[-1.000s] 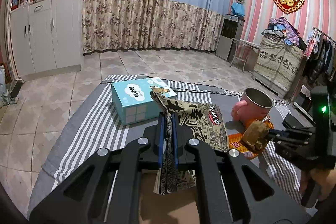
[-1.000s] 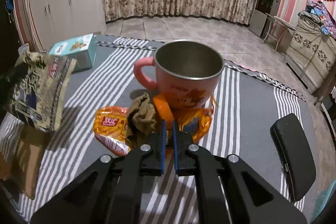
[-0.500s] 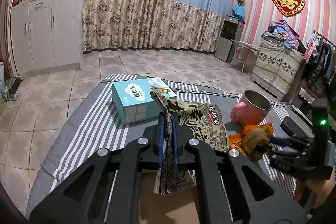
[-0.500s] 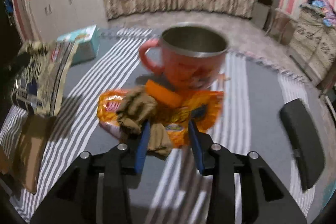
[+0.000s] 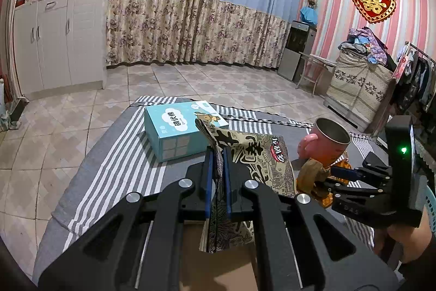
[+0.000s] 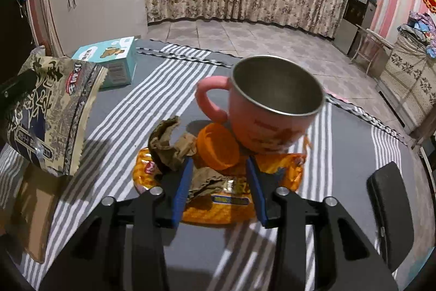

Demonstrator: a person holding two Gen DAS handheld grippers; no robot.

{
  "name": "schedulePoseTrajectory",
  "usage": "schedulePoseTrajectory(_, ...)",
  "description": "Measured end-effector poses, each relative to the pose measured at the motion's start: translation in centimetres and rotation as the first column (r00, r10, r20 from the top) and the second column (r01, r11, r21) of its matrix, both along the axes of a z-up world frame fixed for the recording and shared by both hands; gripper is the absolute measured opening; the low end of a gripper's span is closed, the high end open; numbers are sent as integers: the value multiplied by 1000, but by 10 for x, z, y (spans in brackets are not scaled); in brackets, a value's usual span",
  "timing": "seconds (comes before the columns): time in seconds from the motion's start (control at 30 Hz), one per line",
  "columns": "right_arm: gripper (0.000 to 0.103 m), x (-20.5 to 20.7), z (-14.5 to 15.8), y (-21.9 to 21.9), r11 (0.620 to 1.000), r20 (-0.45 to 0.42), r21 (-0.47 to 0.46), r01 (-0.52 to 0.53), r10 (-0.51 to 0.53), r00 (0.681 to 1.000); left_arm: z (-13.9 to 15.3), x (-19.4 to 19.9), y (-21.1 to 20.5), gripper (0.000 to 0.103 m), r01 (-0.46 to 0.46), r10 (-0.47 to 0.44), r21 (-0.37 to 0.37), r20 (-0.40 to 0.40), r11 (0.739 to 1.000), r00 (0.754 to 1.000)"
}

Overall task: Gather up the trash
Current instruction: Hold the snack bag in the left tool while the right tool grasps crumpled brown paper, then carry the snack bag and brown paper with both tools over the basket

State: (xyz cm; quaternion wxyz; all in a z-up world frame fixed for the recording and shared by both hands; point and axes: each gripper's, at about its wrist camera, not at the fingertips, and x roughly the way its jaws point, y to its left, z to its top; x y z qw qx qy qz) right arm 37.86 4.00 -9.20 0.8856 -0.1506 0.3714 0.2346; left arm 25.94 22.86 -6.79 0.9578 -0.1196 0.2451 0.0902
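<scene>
Just in front of the pink steel-lined mug [image 6: 268, 105], which stood on the grey striped cloth [image 6: 130, 116], the trash lay heaped: a crumpled brown paper scrap [image 6: 174, 143] and an orange plastic cap [image 6: 218, 146] on a shiny orange snack wrapper [image 6: 218, 209] that reached under the mug's base. That overlap looked like the hazard — a pull on the wrapper could tip or drag the mug, and the loose cap could roll away from it. The right gripper [image 6: 219, 182] had just been opening and then narrowing a little; its blue jaws stood partly apart around the paper and wrapper, pressing on neither as far as I could tell. To the left of the mug, the left gripper [image 5: 218, 176] was clamped on a printed beige-and-black snack bag [image 5: 259, 165] — lifted clear of the cloth.
</scene>
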Motion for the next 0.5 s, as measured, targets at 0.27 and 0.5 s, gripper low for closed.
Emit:
schedulePoseTrajectory(0.27, 17, 0, 0, -8, 999, -15, 43, 6, -6, 1000, 0, 1, 0, 6, 2, -2, 1, -4, 1000, 1000)
schedulePoseTrajectory(0.5, 10, -31, 13, -47, 991, 12, 123, 45, -47, 999, 1, 1, -2, 6, 3, -3, 1, -3, 1000, 1000)
